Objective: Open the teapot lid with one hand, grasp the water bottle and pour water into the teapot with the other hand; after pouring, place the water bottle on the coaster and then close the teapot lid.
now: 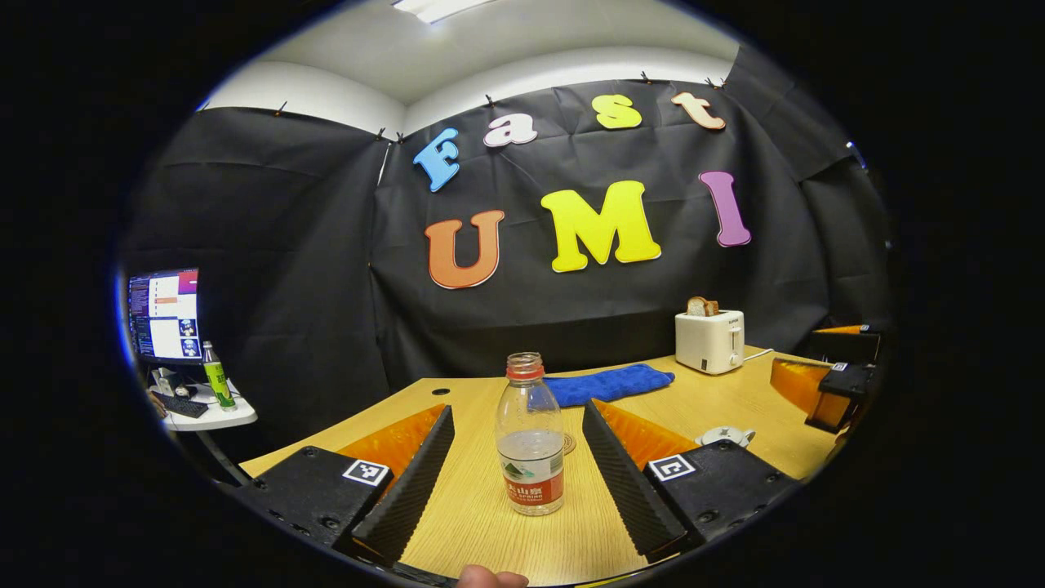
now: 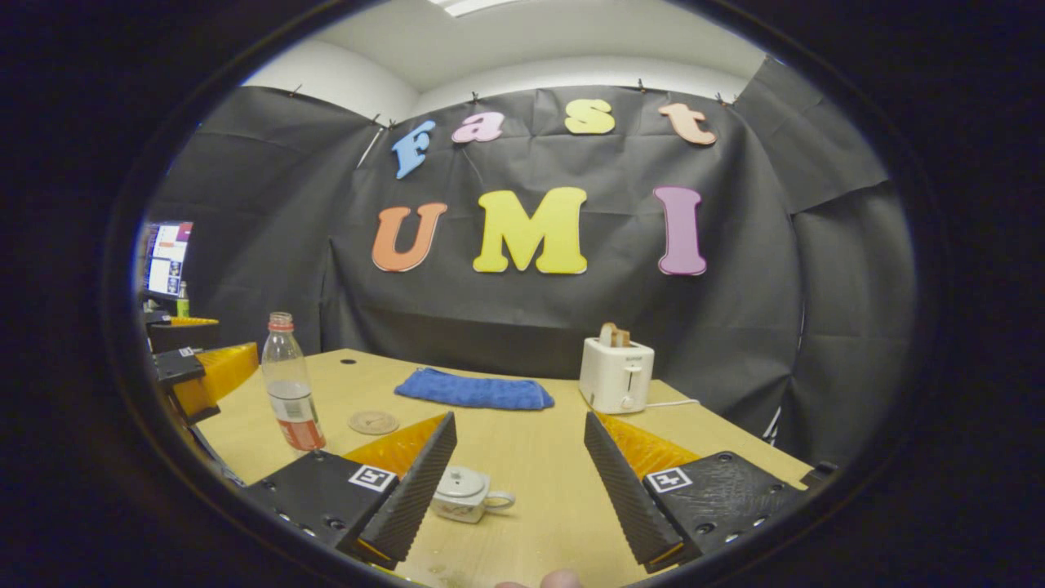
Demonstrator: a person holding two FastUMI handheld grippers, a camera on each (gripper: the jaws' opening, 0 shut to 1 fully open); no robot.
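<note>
Left gripper (image 1: 516, 482) and right gripper (image 2: 518, 482) both hover, jaws spread wide.

Your left gripper (image 1: 518, 482): two wedge-shaped fingers with ribbed inner faces, each on a black textured block carrying a square black-and-white marker and small screws; ridged translucent side panels behind. Your right gripper (image 2: 520, 482): the same build, with wedge fingers, ribbed faces, black blocks, one square marker per block and screws along the lower edges. A fingertip (image 1: 490, 578) shows at the bottom edge.
</note>
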